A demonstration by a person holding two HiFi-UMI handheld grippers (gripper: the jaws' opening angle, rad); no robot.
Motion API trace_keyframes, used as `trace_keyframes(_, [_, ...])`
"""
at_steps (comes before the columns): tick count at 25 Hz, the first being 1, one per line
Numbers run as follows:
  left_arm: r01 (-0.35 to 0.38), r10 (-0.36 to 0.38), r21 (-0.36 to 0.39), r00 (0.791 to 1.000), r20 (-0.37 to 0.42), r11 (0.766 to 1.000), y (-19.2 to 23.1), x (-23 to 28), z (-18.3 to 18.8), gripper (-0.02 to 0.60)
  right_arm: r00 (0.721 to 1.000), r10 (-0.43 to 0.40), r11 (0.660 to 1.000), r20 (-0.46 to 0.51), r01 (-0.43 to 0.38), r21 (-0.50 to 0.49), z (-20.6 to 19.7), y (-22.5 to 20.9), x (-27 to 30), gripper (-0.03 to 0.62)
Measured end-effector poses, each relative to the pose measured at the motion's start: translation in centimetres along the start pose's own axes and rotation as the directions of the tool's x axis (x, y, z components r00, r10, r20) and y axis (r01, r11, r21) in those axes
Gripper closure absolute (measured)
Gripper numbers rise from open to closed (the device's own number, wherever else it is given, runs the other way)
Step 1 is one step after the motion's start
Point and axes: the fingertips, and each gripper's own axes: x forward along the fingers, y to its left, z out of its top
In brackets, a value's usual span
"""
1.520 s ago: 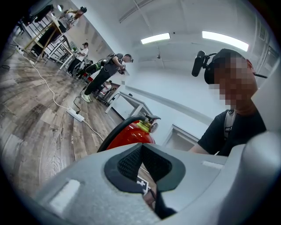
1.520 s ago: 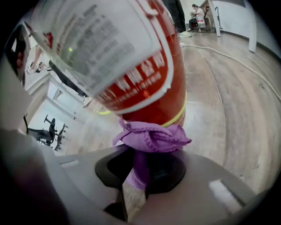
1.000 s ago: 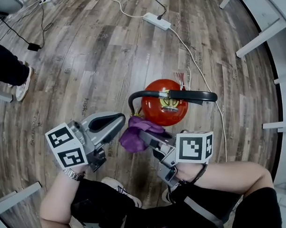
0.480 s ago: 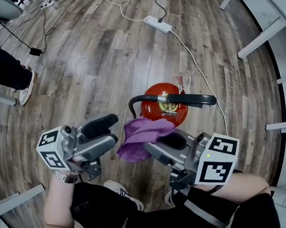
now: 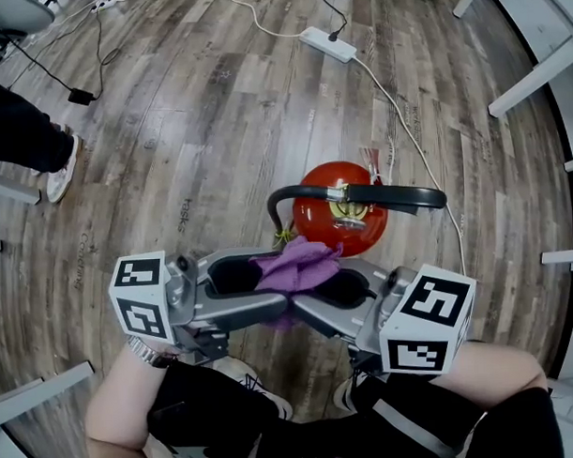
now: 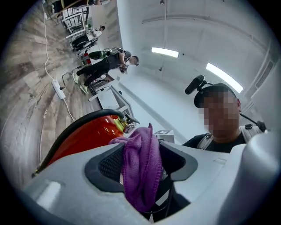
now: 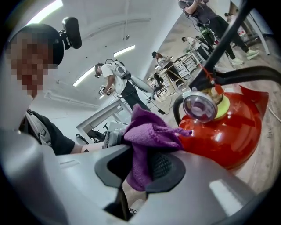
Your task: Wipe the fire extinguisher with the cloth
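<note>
while the right gripper clamps the purple fuzzy cloth, the left gripper stands released

where the head view looks steeply down, the round red metal fire extinguisher stands upright on the grey-brown wooden plank floor, its black lever handle lying across its top. just on the near side of the extinguisher the two grippers meet nose to nose, the left one coming in from the extinguisher's left and the right one from its right, with the cloth bunched between them.

in the right gripper view, the right gripper has its jaws closed on a fold of the cloth. the rest of the cloth stands up above the jaws, and one corner reaches toward the extinguisher's red shoulder, below its round pressure gauge. whether that corner touches the metal cannot be told.

in the left gripper view, the left gripper has just been opening its jaws and they stand wide apart. the cloth hangs between them with no pad squeezing it. the extinguisher shows just beyond the jaws, to their left.

a white plastic power strip lies well beyond the extinguisher, and its thin white cable runs past the extinguisher's right side. far to the extinguisher's left, a person's light-soled shoe rests on the floor.
</note>
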Motion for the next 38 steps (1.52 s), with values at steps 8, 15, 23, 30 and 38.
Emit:
trace_keyframes(8, [0.014,-0.011,-0.059,0.999,0.053,0.998,0.7,-0.4,1.2,0.43,1.0,0.024,1.0,-0.005,-0.024,-0.013,0.5,0.0,-0.2,0.508])
trace_keyframes(15, [-0.001,-0.002,0.029,0.996,0.088,1.0,0.0,-0.5,2.8,0.531,0.998,0.048,0.998,0.034,-0.05,0.043,1.6,0.2,-0.8,0.482])
trace_keyframes(23, [-0.047,0.073,-0.083,0.938,0.339,0.995,2.1,-4.1,6.5,0.535,0.997,0.014,0.988,0.071,-0.025,0.152,2.9,-0.5,-4.6,0.521])
trace_keyframes(30, [-0.206,0.218,-0.071,0.929,0.299,0.976,5.2,-3.4,4.5,0.535,0.988,0.072,0.997,0.138,-0.075,0.016,4.5,0.7,-7.8,0.565])
trace_keyframes(38, [-0.33,0.352,-0.175,0.929,0.116,0.928,10.2,-1.4,-2.1,0.534,0.983,0.171,0.973,0.058,-0.16,-0.164,3.6,3.6,-7.8,0.577])
